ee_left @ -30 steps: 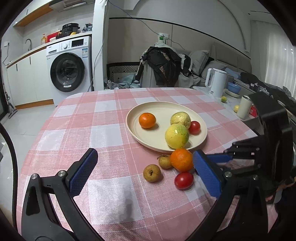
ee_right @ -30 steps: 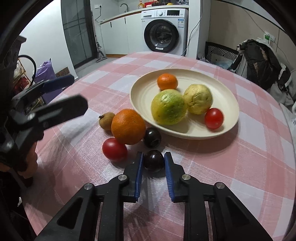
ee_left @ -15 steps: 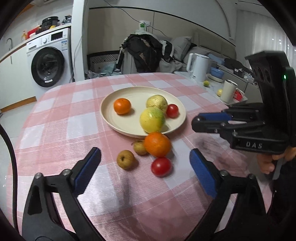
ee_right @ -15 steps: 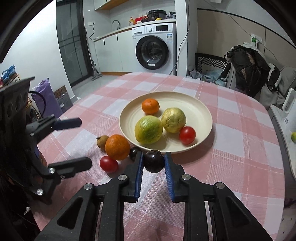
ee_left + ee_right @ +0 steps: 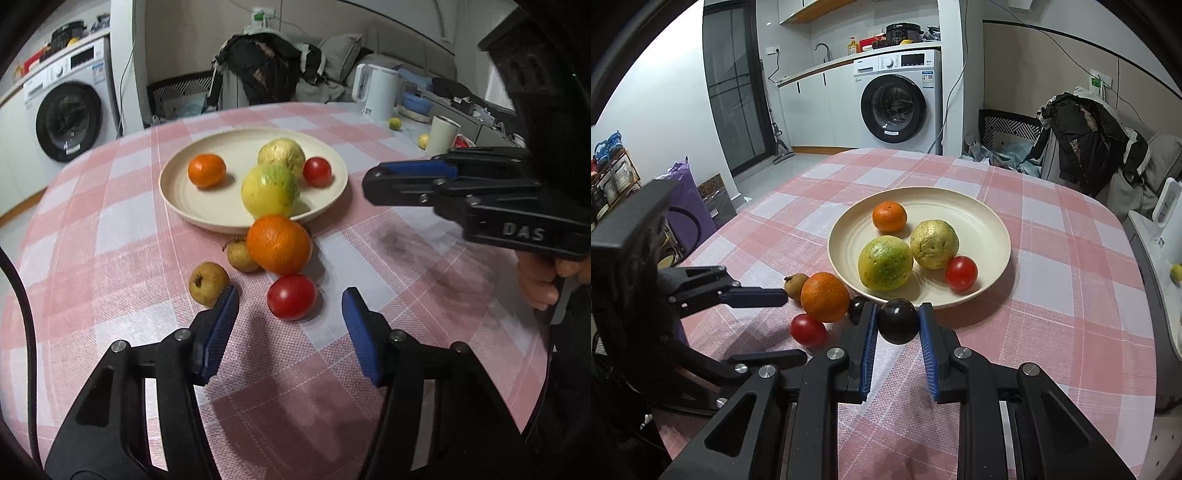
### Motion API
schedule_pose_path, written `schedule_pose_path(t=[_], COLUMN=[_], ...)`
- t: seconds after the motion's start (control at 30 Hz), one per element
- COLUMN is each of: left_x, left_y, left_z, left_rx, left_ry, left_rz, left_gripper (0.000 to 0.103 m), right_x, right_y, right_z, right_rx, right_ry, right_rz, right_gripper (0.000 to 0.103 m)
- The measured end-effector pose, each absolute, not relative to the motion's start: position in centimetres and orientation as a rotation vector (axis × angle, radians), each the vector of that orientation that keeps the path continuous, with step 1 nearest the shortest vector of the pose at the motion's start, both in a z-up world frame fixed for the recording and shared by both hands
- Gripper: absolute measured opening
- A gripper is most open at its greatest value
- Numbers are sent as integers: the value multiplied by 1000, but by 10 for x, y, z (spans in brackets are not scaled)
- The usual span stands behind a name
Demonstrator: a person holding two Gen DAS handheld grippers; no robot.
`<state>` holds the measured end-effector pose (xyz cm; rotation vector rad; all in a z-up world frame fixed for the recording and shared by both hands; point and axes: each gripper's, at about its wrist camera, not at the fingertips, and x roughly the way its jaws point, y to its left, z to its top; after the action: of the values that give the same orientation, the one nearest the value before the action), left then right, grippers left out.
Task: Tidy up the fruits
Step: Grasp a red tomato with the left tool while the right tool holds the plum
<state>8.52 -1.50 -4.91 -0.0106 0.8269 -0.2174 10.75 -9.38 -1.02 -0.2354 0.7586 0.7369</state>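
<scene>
Your right gripper (image 5: pixel 897 322) pinches a dark plum (image 5: pixel 898 321), lifted just near of the plate (image 5: pixel 990 225). Your left gripper (image 5: pixel 290 308) hangs spread wide around the tomato (image 5: pixel 291 296) on the table (image 5: pixel 110 229).

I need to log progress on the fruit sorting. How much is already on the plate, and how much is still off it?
Done: four fruits sit on the plate: a mandarin, two yellow-green fruits and a tomato. In hand: the right gripper holds a dark plum lifted near the plate's rim. Left on the tablecloth: an orange, a red tomato, two small brown fruits and another dark plum. The left gripper is open around the tomato.
</scene>
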Motion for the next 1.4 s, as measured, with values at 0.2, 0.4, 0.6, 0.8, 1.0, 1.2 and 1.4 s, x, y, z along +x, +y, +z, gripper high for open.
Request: schedule_pose_path(t=[0.2,0.4,0.6,0.8,1.0,1.2,1.4], left_x=[95,100,101,97,89,84,76], left_y=[-16,-22,-22,-25,-28,-25,-15], left_z=[-58,-61,-60,-55,-44,-33,-18], left_rx=[-85,-86,-92,-81,-69,-74,-82], left_ry=[878,896,894,871,826,802,753], left_rz=[-237,-229,-229,-262,-289,-279,-262], left_gripper=[47,38,25,25,25,25,25], right_x=[107,107,107,107,109,108,108], right_y=[-95,-95,-94,-94,-96,-96,-98], right_z=[-10,-10,-10,-9,-8,-8,-8], right_rx=[-234,-237,-240,-233,-230,-234,-229], right_ry=[758,759,759,754,750,748,743], right_rz=[736,738,738,734,732,732,728], right_gripper=[24,24,24,24,24,24,24])
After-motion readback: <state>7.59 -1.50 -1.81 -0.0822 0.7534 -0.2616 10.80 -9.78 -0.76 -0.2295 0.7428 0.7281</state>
